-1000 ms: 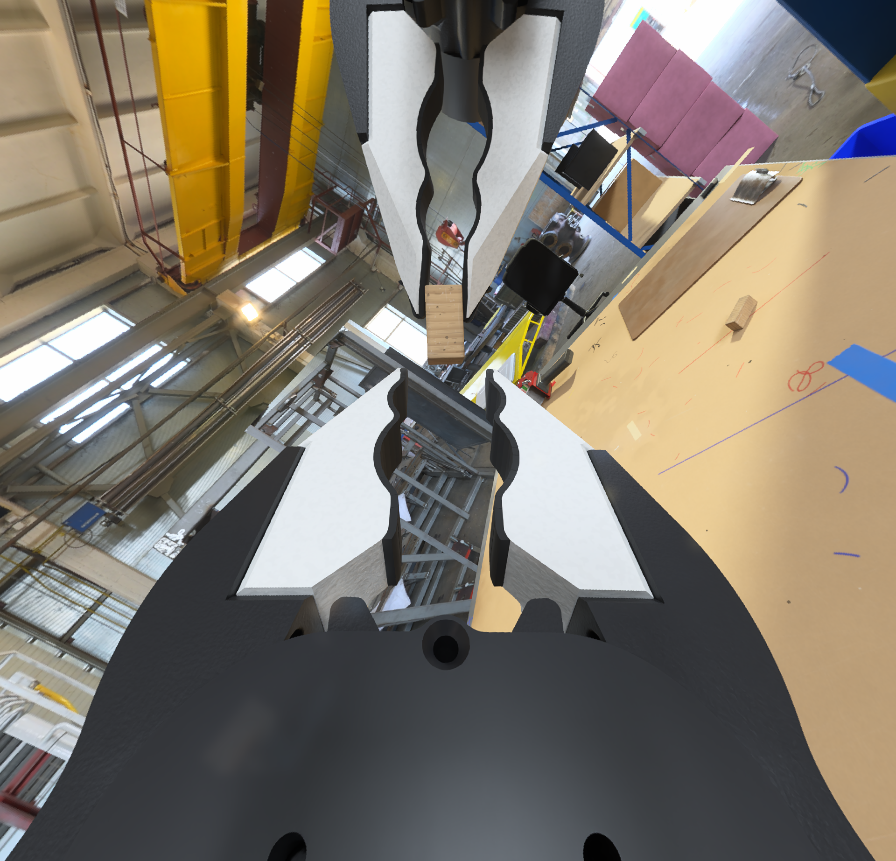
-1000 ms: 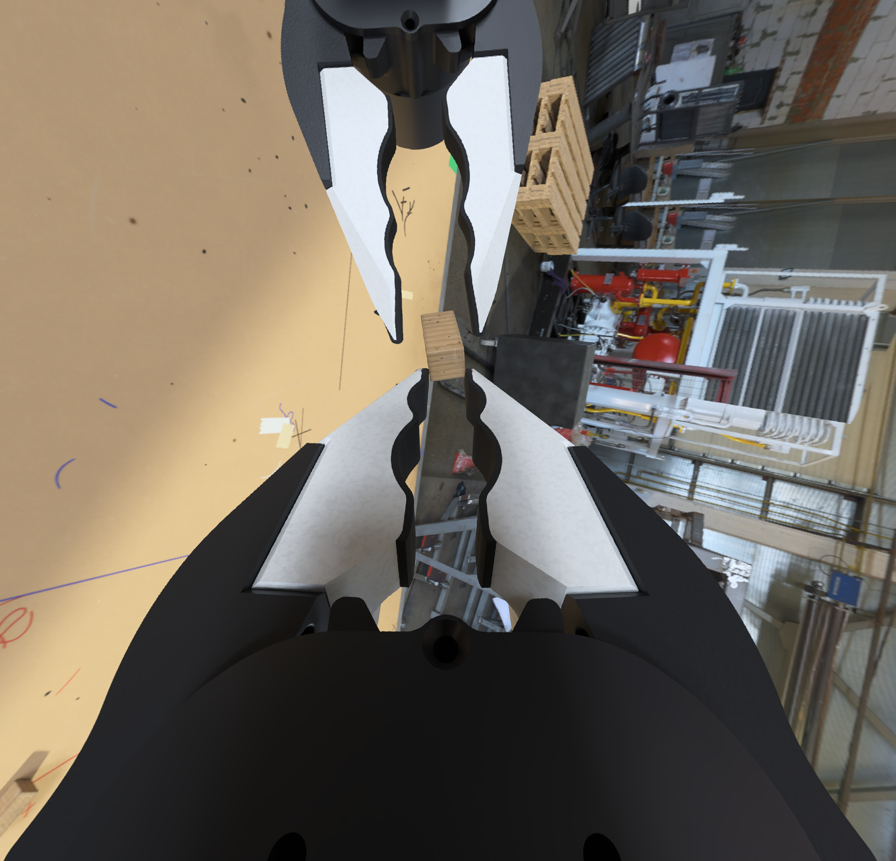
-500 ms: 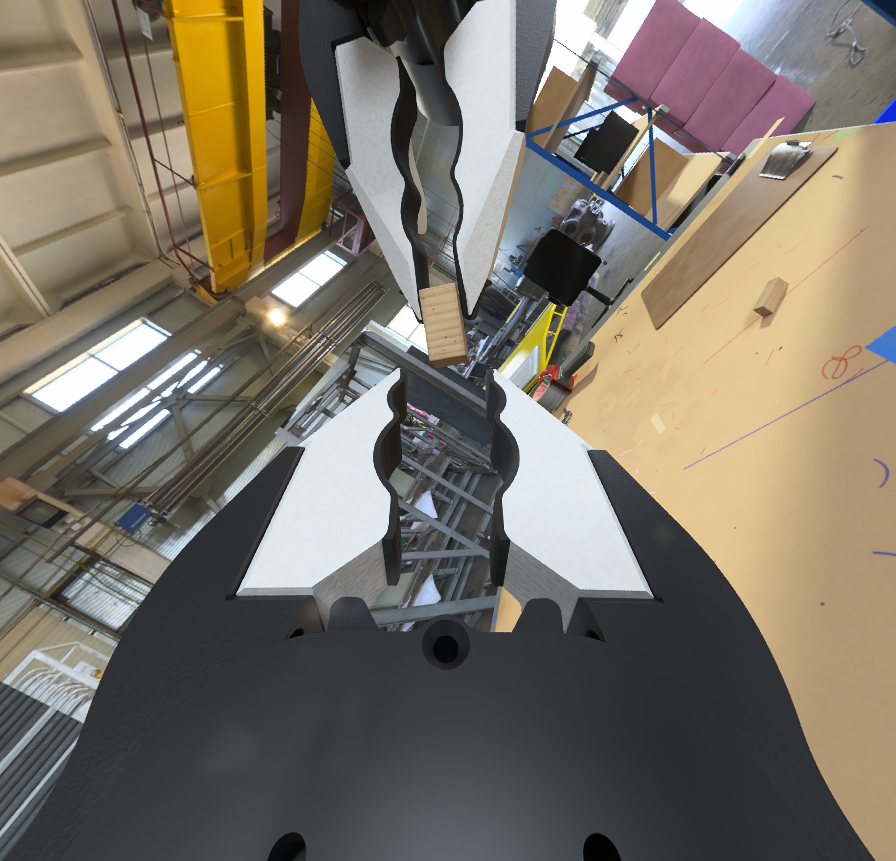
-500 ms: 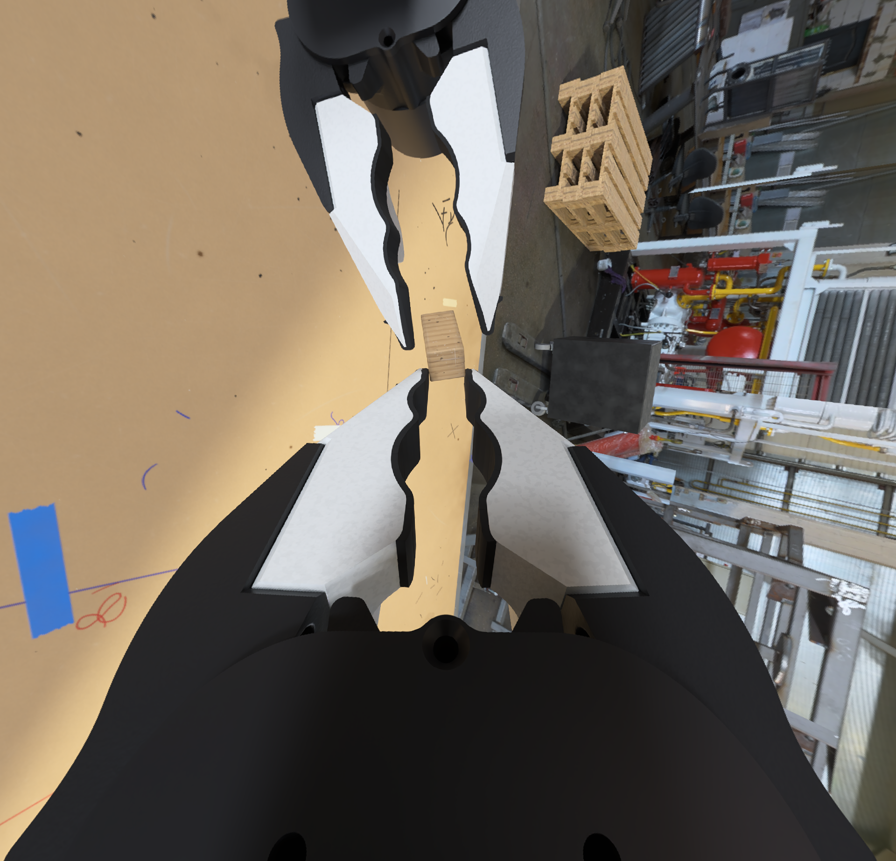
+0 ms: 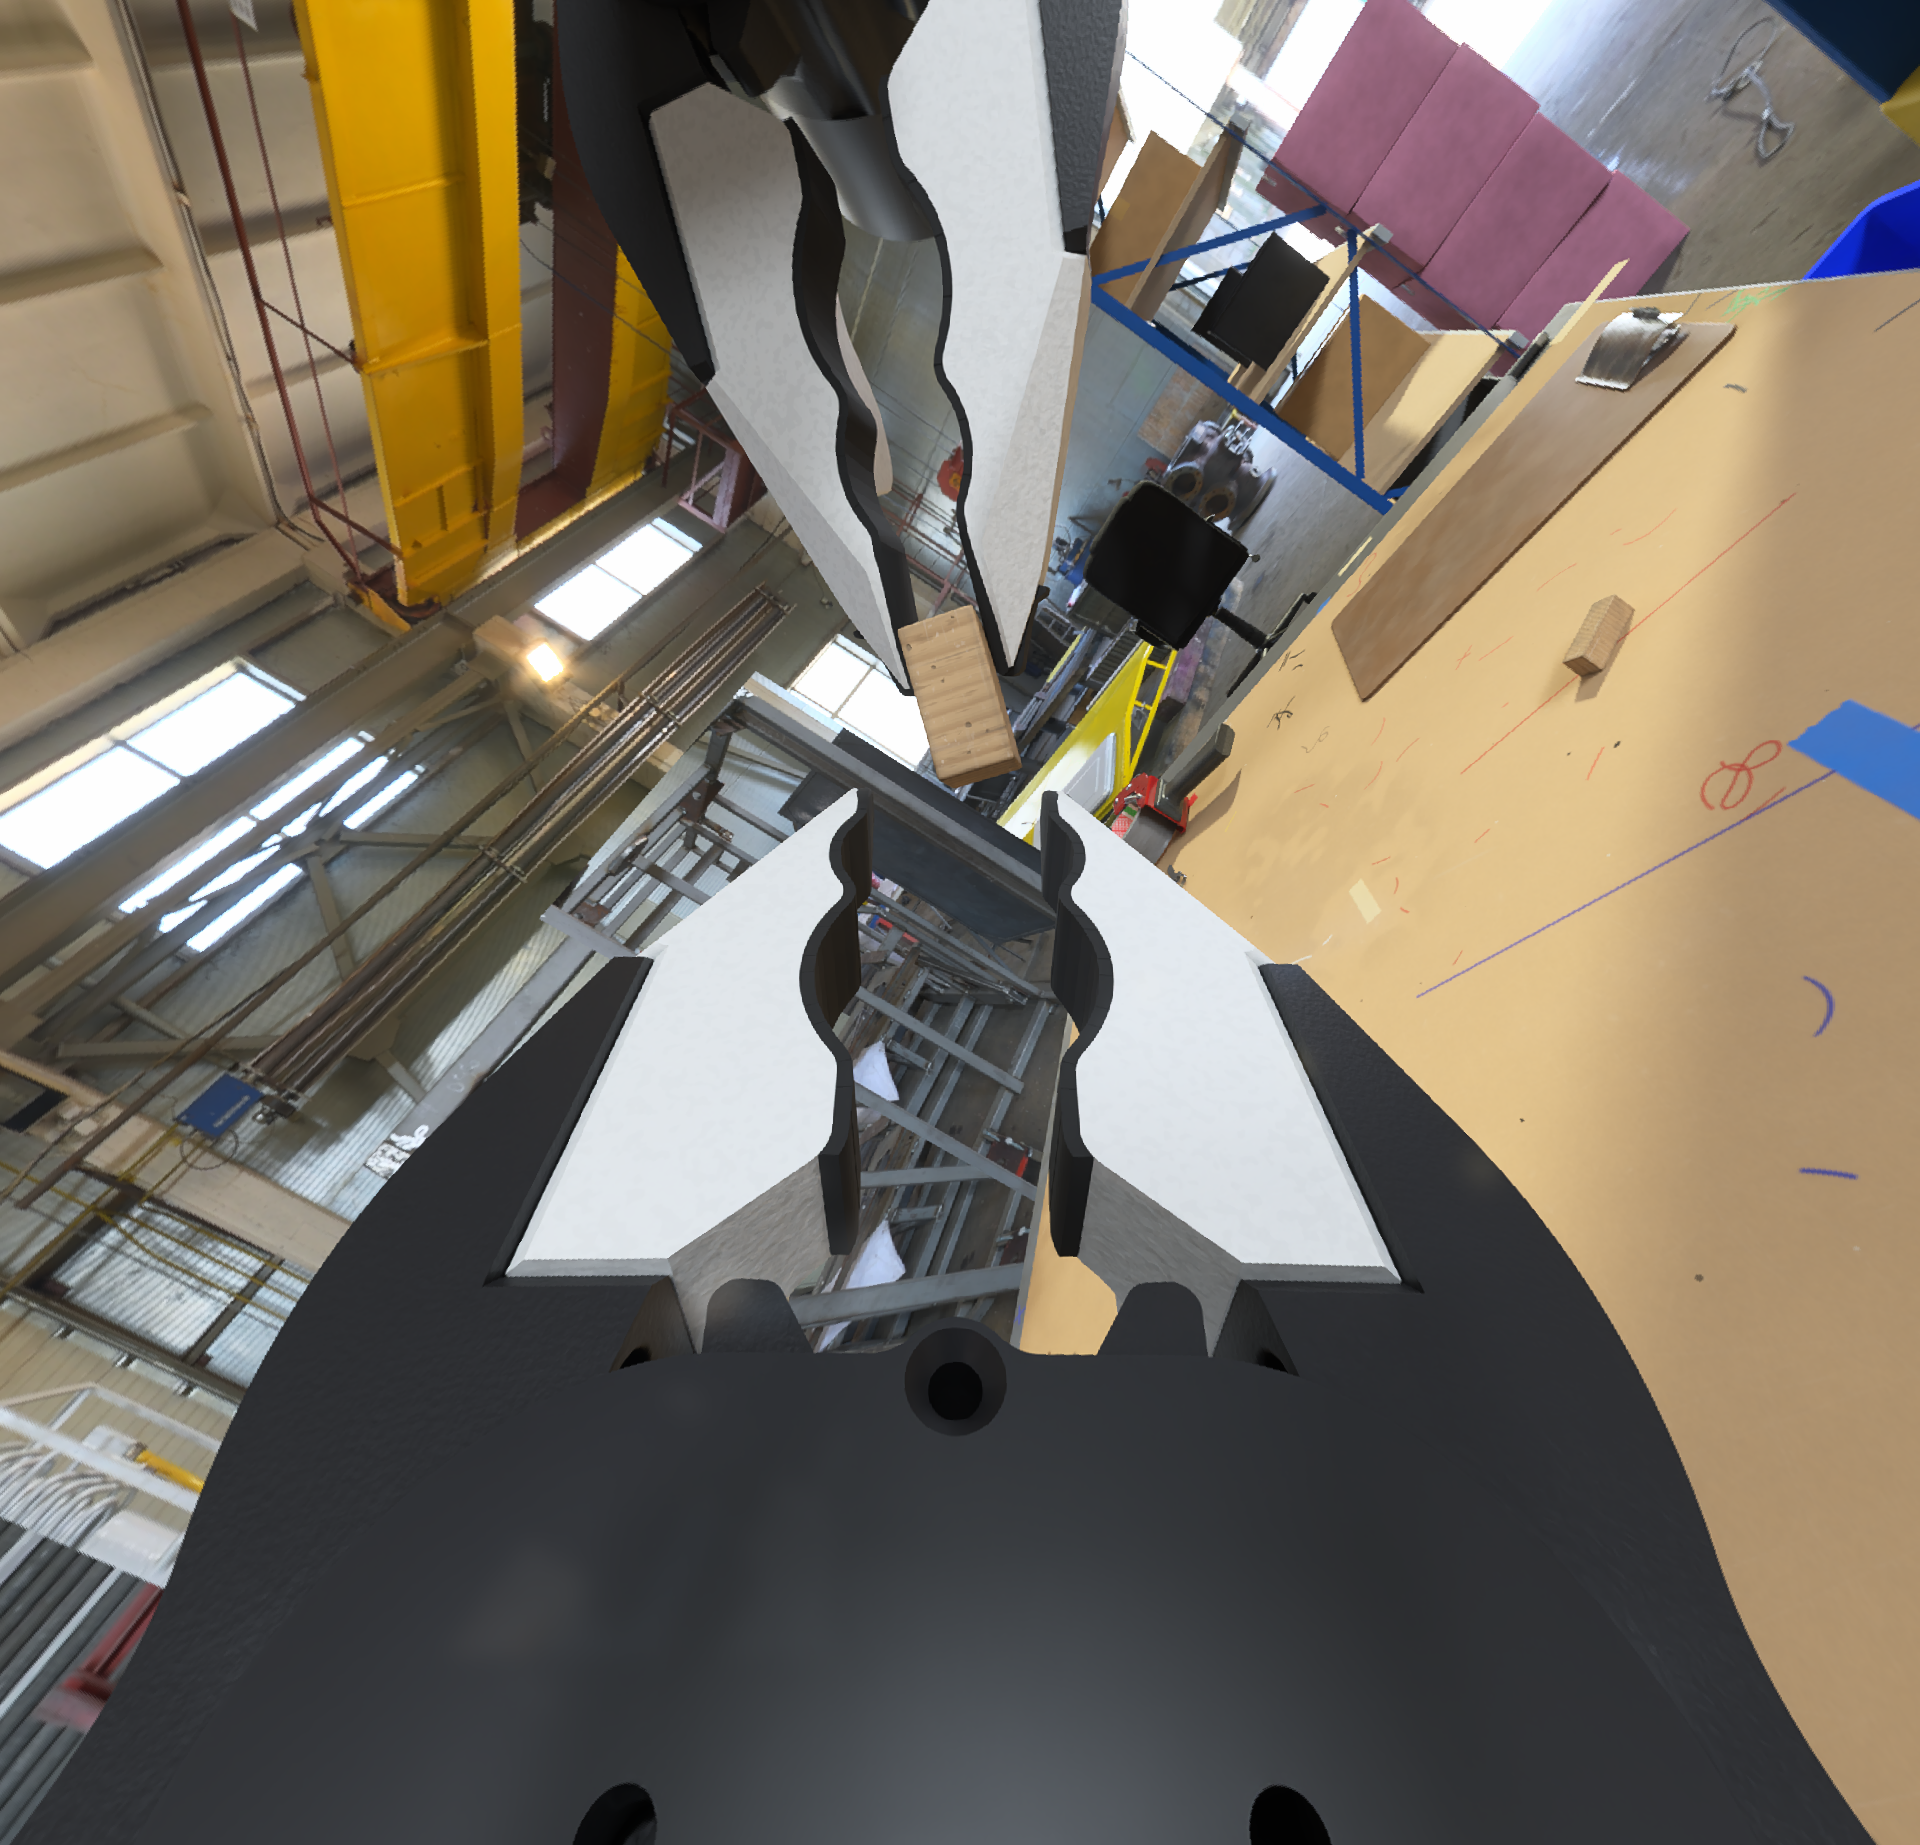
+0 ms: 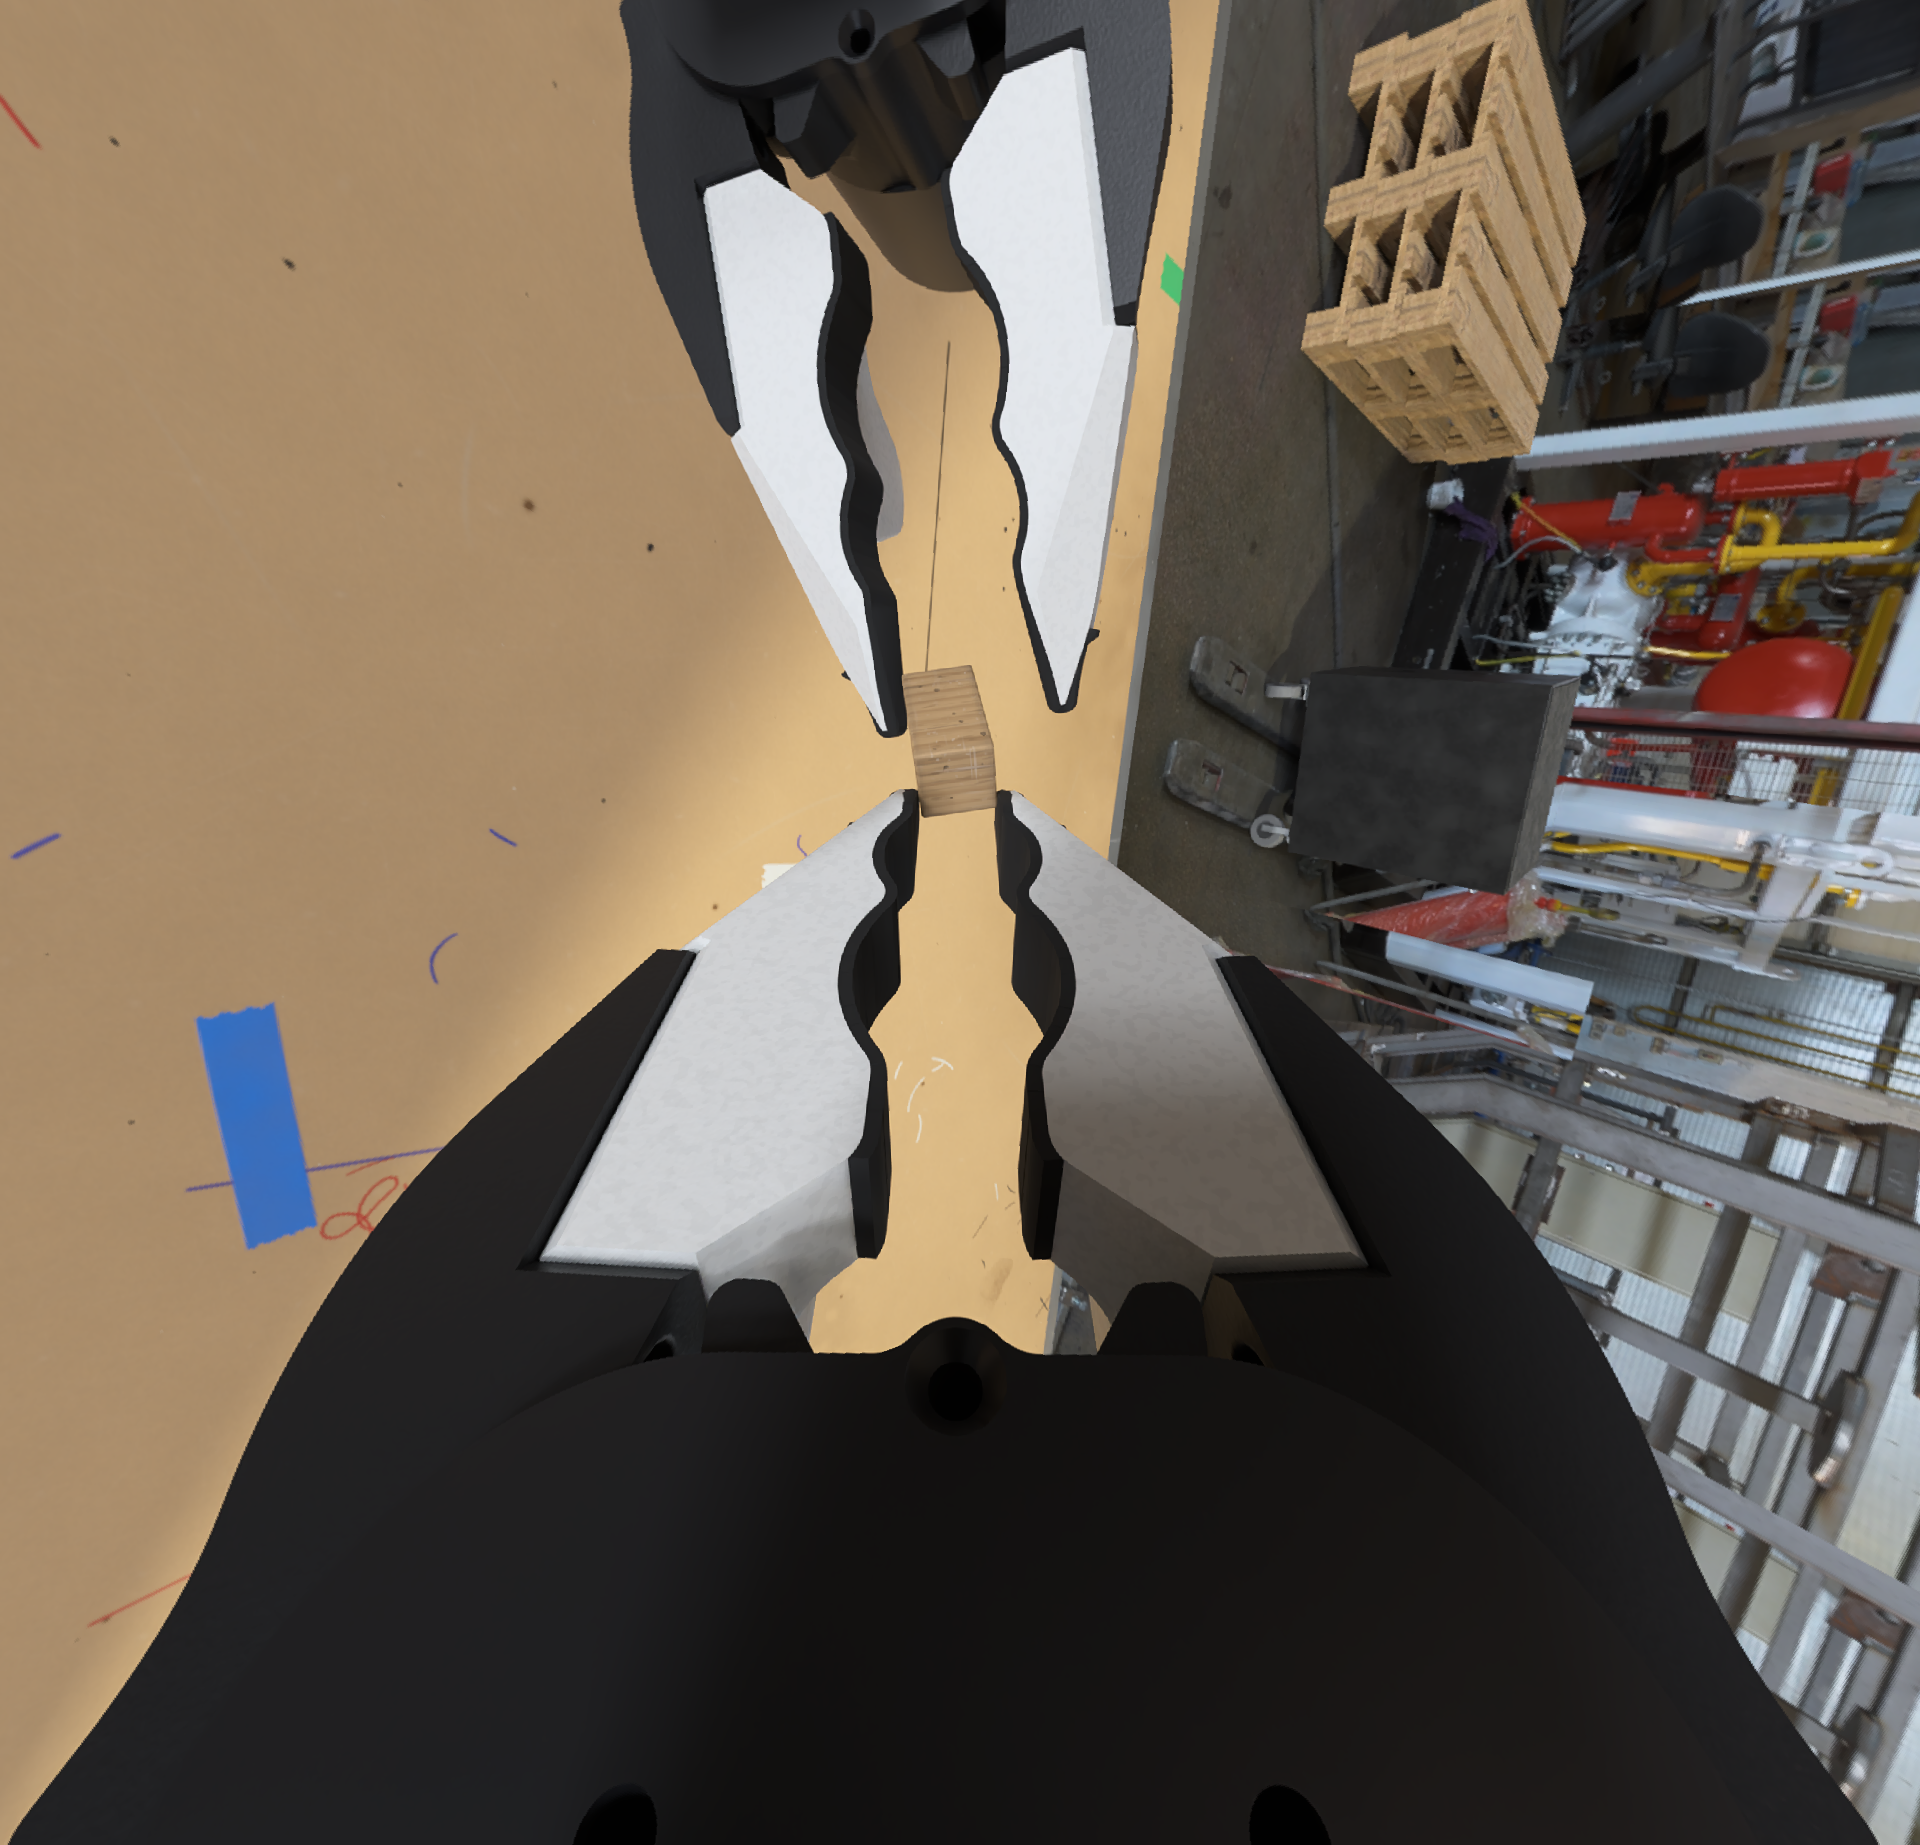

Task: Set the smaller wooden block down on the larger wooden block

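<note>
The right gripper (image 6: 956,808) pinches one end of a wooden block (image 6: 948,746) between its fingertips, its jaws closed onto the block's sides with a narrow gap behind. The block juts forward past the tips, off the table (image 6: 364,548).

The left gripper (image 5: 951,808) faces it tip to tip. Its jaws stand spread and hold nothing. In the left wrist view the block (image 5: 958,696) hangs just ahead of those jaws, tilted, gripped at its far end by the right gripper (image 5: 951,652). In the right wrist view the left gripper (image 6: 971,720) has one fingertip touching or nearly touching the block's side and the other clear of it.

A second block (image 5: 1598,635) lies on the table (image 5: 1558,964), well apart to the right of the left jaws, near a brown board (image 5: 1527,486) and blue tape (image 5: 1865,756). Which block is the smaller cannot be told.
</note>
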Robot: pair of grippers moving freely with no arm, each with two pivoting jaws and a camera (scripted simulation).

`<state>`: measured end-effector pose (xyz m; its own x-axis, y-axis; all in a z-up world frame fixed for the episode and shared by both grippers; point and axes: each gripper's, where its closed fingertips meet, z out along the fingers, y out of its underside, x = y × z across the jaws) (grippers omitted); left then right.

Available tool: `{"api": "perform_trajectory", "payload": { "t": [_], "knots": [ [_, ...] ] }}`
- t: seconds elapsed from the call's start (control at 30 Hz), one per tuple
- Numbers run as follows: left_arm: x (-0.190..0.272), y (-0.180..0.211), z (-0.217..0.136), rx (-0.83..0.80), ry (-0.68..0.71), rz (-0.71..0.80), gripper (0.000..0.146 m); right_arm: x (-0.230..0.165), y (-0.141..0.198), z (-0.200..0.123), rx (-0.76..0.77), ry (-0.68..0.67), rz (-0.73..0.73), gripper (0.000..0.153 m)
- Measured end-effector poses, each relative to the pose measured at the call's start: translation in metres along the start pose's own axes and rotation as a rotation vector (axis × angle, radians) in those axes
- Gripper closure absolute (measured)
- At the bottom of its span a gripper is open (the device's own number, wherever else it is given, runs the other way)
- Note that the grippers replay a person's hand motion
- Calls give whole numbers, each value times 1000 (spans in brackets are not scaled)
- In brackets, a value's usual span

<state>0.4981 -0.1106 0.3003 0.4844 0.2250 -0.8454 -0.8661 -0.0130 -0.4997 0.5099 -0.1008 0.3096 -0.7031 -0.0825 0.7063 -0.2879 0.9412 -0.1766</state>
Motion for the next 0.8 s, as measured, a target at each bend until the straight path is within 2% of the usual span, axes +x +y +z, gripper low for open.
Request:
{"api": "perform_trajectory", "payload": {
  "t": [0.4, 0.8],
  "knots": [
    [8, 7, 8, -43, 6, 12, 114, -5, 11, 2, -40, -54, 121, 138],
    [14, 6, 10, -76, 2, 90, 114, -12, 14, -3, -24, -85, 154, 138]
  ]
}}
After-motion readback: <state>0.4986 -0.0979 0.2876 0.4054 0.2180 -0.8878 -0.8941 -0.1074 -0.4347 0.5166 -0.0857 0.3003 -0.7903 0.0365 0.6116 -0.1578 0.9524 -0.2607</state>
